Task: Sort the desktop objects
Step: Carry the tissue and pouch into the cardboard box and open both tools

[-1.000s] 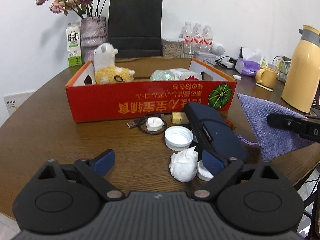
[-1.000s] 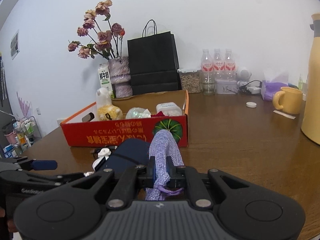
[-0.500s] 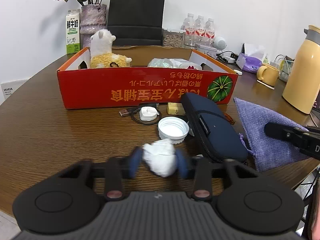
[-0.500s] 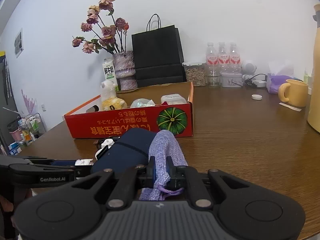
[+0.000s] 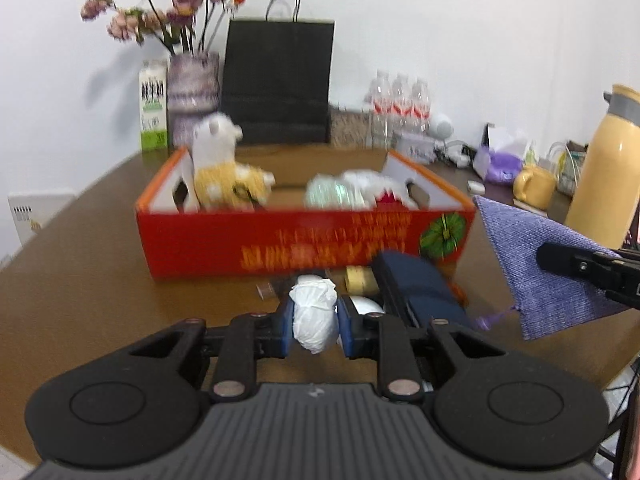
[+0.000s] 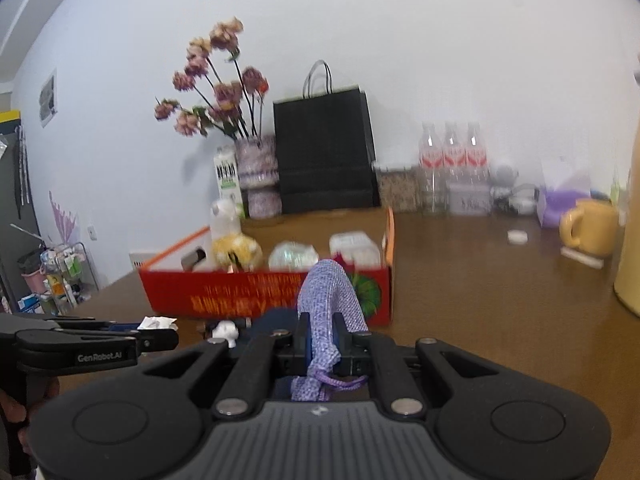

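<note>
A brown counter [image 5: 80, 272] carries a red box [image 5: 280, 240] whose yellow print is blurred beyond reading. The right hand-held gripper [image 6: 322, 350] clenches a purple cloth pouch [image 6: 330, 300] lifted before the box. The left hand-held gripper [image 5: 314, 326], marked "GenRobot.AI" in the right wrist view, has just clamped a crumpled white tissue [image 5: 314, 316].

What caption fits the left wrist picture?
Left hand-held gripper clamps crumpled tissue before the red box.

Both wrist cameras look forward, low over the desk [image 5: 80, 280], sharing the nearby red box [image 5: 280, 240] [image 6: 240, 292].
</note>
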The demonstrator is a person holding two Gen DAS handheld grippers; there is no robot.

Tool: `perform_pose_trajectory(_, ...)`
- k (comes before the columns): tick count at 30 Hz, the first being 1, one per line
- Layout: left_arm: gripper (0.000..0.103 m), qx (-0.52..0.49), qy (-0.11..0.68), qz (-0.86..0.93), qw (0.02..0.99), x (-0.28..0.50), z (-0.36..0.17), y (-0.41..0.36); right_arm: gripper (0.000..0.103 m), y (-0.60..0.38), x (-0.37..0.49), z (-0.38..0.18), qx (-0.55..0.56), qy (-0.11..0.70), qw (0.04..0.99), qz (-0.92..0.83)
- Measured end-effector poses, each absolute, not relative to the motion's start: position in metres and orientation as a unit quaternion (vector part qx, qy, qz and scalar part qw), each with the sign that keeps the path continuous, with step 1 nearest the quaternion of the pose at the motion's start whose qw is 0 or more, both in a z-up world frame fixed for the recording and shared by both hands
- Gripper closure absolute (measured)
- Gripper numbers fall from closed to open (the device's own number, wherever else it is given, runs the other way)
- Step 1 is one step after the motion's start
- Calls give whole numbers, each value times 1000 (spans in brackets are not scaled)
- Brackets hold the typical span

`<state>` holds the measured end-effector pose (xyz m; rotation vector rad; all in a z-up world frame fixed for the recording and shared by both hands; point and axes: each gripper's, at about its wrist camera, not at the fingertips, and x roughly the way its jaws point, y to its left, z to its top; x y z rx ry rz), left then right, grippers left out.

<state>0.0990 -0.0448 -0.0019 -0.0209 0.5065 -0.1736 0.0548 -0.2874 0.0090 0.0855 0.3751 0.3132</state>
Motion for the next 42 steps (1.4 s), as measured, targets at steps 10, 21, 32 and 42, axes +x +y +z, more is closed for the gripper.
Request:
perform_pose_trajectory(10, 80, -10, 178, -68, 982, 141, 45, -36, 95, -266, 104, 55, 21, 127, 977, 170)
perform_pose_trajectory(21, 80, -22, 167, -48, 985, 217, 57, -30, 95, -219, 197, 68, 13, 125, 976, 180)
perform_pose_trajectory(32, 80, -50, 220, -3, 974, 280, 15, -21, 95, -197, 285, 27, 21, 192, 962, 194)
perform_pose_trajectory(42, 80, -27, 251, -1, 968, 290, -6, -26, 94, -192, 299, 1, 9, 242, 953, 184)
